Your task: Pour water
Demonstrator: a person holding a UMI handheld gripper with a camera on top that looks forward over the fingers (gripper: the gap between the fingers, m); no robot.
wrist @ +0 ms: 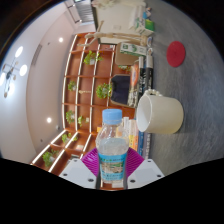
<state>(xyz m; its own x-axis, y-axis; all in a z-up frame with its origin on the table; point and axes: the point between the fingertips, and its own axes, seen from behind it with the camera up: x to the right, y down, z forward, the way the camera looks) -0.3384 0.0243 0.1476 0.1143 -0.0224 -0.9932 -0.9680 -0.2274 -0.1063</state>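
Note:
A clear plastic water bottle (113, 148) with a blue cap and a pale label stands between my fingers, and both purple pads (89, 160) press against its sides. My gripper (113, 166) is shut on the bottle, which is lifted and held roughly along the fingers. Just beyond the bottle, to its right, a cream mug (160, 112) appears with its open mouth facing left toward the bottle's cap and its handle (145, 95) on top. The whole view is rolled sideways, so the room looks tipped.
Wooden shelving (88, 85) with small green plants in its cubbies runs behind the bottle. A dark object (121, 88) sits in front of the shelves. A red round thing (176, 53) shows farther off on a grey surface.

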